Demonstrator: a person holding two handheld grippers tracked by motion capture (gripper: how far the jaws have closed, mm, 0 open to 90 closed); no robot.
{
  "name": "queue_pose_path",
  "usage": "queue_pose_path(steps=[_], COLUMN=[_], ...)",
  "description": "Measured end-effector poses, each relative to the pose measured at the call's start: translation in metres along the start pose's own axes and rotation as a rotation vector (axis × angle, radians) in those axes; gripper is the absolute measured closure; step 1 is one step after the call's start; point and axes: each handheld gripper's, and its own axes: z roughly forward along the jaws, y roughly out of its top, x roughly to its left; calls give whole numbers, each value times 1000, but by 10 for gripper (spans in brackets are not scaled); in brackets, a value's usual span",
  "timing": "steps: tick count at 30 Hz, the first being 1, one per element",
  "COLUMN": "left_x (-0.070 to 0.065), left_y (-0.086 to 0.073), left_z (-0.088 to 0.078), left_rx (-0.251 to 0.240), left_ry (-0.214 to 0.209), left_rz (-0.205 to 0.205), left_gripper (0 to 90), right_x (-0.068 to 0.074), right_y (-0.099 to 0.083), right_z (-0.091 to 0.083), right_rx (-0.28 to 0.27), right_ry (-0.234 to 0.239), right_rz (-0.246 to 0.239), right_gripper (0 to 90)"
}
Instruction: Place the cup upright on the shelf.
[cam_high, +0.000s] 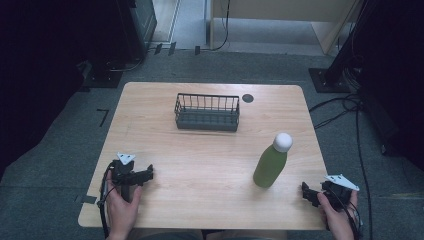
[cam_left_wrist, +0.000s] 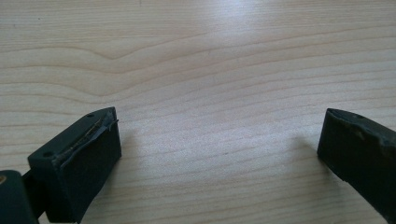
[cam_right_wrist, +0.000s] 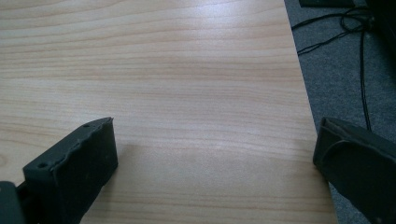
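A green bottle (cam_high: 270, 168) with a white round cap (cam_high: 283, 142) stands on the right part of the wooden table (cam_high: 200, 160). A dark wire basket (cam_high: 206, 112) sits at the middle back and looks empty. My left gripper (cam_high: 146, 173) rests near the front left edge, held by a hand, jaws pointing right. In the left gripper view it (cam_left_wrist: 219, 123) is open over bare wood. My right gripper (cam_high: 306, 192) lies at the front right corner, a short way right of and nearer than the bottle. In the right gripper view it (cam_right_wrist: 215, 133) is open, nothing between its jaws.
A small dark round disc (cam_high: 247, 98) is set in the tabletop behind the basket. The table's right edge (cam_right_wrist: 310, 116) runs just beside my right gripper, with grey carpet and black cables (cam_right_wrist: 362, 56) beyond. Dark equipment stands around the table.
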Motion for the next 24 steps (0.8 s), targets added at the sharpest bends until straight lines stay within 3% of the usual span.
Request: queue_pose_path(steps=[9,13,24], left_x=[0,0,0], left_y=[0,0,0], left_z=[0,0,0], left_rx=[0,0,0], left_ry=[0,-1,-1], left_rz=[0,0,0], left_gripper=[1,1,1], right_x=[1,5,21], right_y=[-2,-1,6], right_z=[-3,-8,-20], right_rx=[-2,-19,-69], right_ry=[3,-14,38], right_rz=[-8,-20,-39], right_gripper=[3,50,59])
